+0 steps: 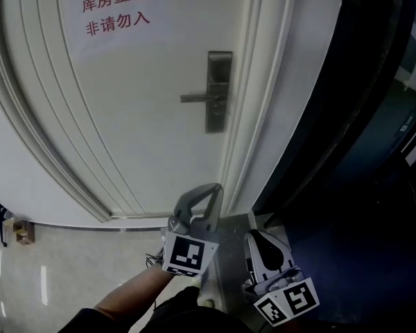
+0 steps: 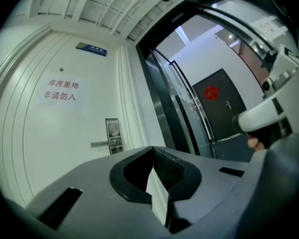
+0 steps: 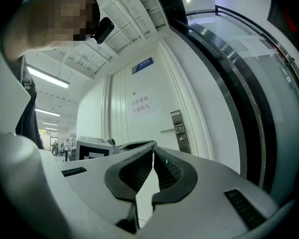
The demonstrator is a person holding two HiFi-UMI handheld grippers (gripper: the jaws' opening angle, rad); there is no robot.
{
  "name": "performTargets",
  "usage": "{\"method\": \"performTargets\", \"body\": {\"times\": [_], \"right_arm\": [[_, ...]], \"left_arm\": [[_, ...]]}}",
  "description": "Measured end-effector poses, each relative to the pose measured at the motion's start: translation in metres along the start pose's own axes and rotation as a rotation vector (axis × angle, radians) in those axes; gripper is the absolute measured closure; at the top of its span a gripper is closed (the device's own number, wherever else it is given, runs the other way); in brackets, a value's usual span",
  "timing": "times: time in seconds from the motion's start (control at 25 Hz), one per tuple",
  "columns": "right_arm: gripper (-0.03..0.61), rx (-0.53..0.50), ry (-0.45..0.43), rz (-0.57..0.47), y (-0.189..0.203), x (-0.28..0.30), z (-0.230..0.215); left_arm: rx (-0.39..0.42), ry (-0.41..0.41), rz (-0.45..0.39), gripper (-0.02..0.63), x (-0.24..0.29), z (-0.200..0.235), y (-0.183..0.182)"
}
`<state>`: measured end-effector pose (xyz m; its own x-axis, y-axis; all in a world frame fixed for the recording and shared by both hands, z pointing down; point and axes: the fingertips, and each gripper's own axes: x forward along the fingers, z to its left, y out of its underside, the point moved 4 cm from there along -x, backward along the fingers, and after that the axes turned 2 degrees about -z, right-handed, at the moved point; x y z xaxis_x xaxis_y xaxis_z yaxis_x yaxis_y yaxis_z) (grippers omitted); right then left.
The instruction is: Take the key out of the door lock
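Note:
A metal lock plate (image 1: pixel 218 71) with a lever handle (image 1: pixel 197 98) sits on the white door (image 1: pixel 125 116). Any key below the handle is too small to make out. The plate also shows as lock plate (image 2: pixel 112 127) and lock plate (image 3: pixel 177 119), well ahead of both jaws. My left gripper (image 1: pixel 209 188) hangs low in front of the door's bottom edge, its jaws closed tip to tip and empty. Further right and nearer me, my right gripper (image 1: pixel 262 238) is shut too, with nothing held. The tips meet in the left gripper (image 2: pixel 152 148) and the right gripper (image 3: pixel 153 144).
Red printed characters (image 1: pixel 115 11) mark the door. A dark glass partition (image 1: pixel 360 151) stands to the right of the door frame. A small box (image 1: pixel 22 232) lies on the floor at the far left. Across the corridor is a dark door (image 2: pixel 217 108) with a red ornament.

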<state>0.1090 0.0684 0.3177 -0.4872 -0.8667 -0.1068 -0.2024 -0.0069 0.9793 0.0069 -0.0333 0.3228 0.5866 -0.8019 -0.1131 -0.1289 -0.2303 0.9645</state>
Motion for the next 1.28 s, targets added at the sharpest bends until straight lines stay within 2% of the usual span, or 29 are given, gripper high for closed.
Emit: {"method": "performTargets", "body": {"times": [0.24,0.4,0.56,0.72,0.84,0.92,1.0,1.12,1.28], "right_arm": [[0.561,-0.002,0.020,0.009,0.005,0.054,-0.035],[0.561,0.010,0.015,0.025,0.012,0.093,-0.052],[0.561,0.035,0.025,0.037,0.018,0.125,-0.072],[0.561,0.047,0.037,0.040,0.023,0.149,-0.090],[0.561,0.057,0.040,0.035,0.024,0.162,-0.098],[0.561,0.063,0.039,0.030,0.025,0.170,-0.102],[0.561,0.068,0.036,0.025,0.027,0.176,-0.105],[0.561,0.074,0.035,0.024,0.030,0.183,-0.109],[0.561,0.076,0.035,0.022,0.031,0.190,-0.112]], "left_arm": [[0.127,-0.011,-0.006,0.607,0.068,0.044,0.024],[0.264,-0.034,-0.009,0.607,0.110,0.074,0.039],[0.490,-0.030,0.008,0.607,0.148,0.094,0.053],[0.763,-0.018,0.046,0.606,0.176,0.098,0.071],[0.968,-0.048,0.066,0.606,0.191,0.099,0.081],[1.057,-0.073,0.088,0.587,0.200,0.103,0.086],[1.111,-0.081,0.123,0.527,0.210,0.110,0.092],[1.172,-0.094,0.148,0.522,0.221,0.118,0.097],[1.205,-0.080,0.147,0.522,0.233,0.120,0.102]]}}
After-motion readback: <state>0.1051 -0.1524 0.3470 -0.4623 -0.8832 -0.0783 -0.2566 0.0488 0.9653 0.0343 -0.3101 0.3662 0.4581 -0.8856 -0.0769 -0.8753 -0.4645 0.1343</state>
